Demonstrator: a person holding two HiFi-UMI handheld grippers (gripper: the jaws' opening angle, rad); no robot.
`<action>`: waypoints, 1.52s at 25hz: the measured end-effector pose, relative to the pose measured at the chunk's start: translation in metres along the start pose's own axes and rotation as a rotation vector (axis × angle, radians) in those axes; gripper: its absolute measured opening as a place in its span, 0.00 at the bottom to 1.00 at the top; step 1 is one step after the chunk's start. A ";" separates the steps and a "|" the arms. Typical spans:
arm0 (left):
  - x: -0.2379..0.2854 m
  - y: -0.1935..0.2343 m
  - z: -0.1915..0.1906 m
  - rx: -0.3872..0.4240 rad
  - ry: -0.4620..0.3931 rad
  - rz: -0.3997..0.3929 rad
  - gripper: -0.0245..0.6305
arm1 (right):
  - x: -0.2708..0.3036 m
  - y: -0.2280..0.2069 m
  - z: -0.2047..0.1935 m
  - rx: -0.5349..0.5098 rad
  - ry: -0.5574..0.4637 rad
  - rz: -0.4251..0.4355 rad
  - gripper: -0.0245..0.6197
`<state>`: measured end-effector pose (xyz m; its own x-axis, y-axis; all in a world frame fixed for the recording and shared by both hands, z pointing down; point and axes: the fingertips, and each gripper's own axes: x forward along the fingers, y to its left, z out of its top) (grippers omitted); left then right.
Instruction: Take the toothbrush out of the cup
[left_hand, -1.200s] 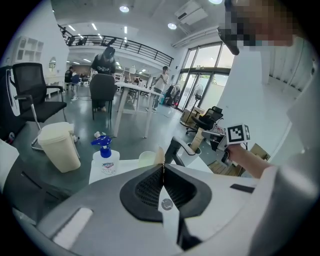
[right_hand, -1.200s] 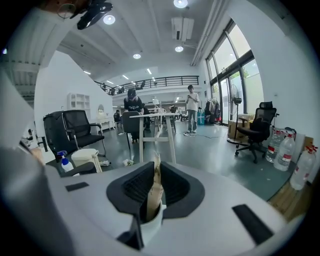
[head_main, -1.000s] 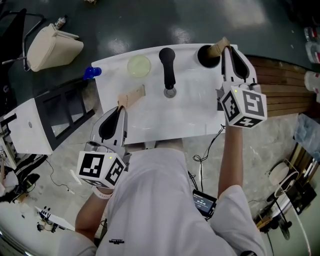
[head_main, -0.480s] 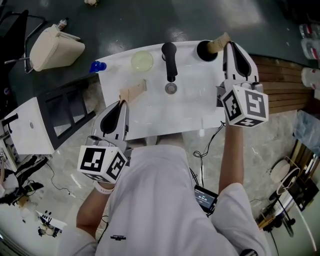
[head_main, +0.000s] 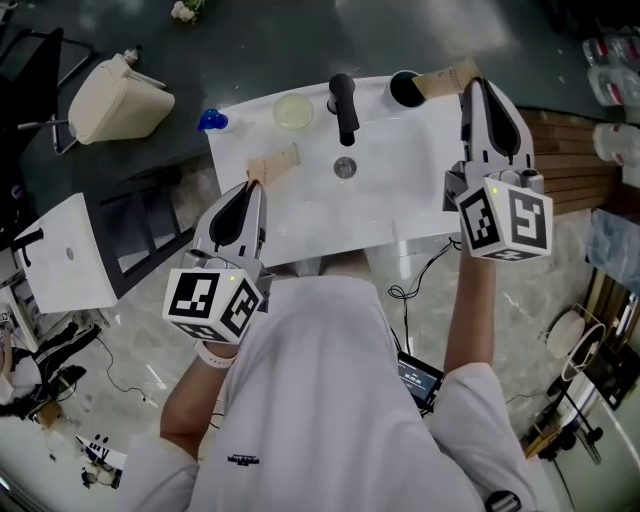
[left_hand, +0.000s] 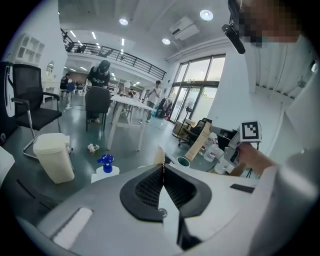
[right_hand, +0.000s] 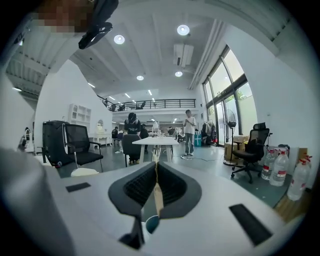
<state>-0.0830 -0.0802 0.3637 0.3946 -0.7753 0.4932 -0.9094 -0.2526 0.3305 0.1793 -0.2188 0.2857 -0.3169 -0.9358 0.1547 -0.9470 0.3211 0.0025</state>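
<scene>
A dark cup (head_main: 404, 88) with a teal rim stands at the far right corner of the white sink basin (head_main: 400, 200); it also shows in the left gripper view (left_hand: 183, 161). My right gripper (head_main: 447, 78) hovers just right of and above the cup, its tan-taped fingers (left_hand: 202, 140) together. In the right gripper view its jaws (right_hand: 156, 160) are shut on a thin pale stick (right_hand: 158, 197), apparently the toothbrush, with the cup (right_hand: 151, 223) below. My left gripper (head_main: 273, 165) is shut and empty over the basin's near left; its tips (left_hand: 161, 156) meet.
A black faucet (head_main: 344, 105) and drain (head_main: 345, 167) sit mid-basin, with a yellowish round dish (head_main: 293, 110) at the back. A blue pump bottle (head_main: 211, 121) and beige bin (head_main: 120, 100) stand on the floor to the left. Wooden slats (head_main: 570, 150) lie to the right.
The right gripper has risen, its fingertips lifting off the cup's mouth to the right. The left gripper has lifted a little above the basin.
</scene>
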 end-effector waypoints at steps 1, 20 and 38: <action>-0.003 0.000 0.002 0.002 -0.007 -0.006 0.05 | -0.006 0.001 0.006 -0.005 -0.009 -0.006 0.05; -0.054 0.001 0.009 0.062 -0.084 -0.076 0.05 | -0.111 0.065 0.010 0.028 0.036 -0.034 0.06; -0.084 0.000 0.010 0.110 -0.112 -0.093 0.05 | -0.146 0.117 -0.032 0.057 0.137 0.047 0.06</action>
<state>-0.1177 -0.0207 0.3145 0.4662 -0.8039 0.3694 -0.8809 -0.3832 0.2777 0.1160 -0.0399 0.2947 -0.3541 -0.8901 0.2870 -0.9341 0.3513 -0.0631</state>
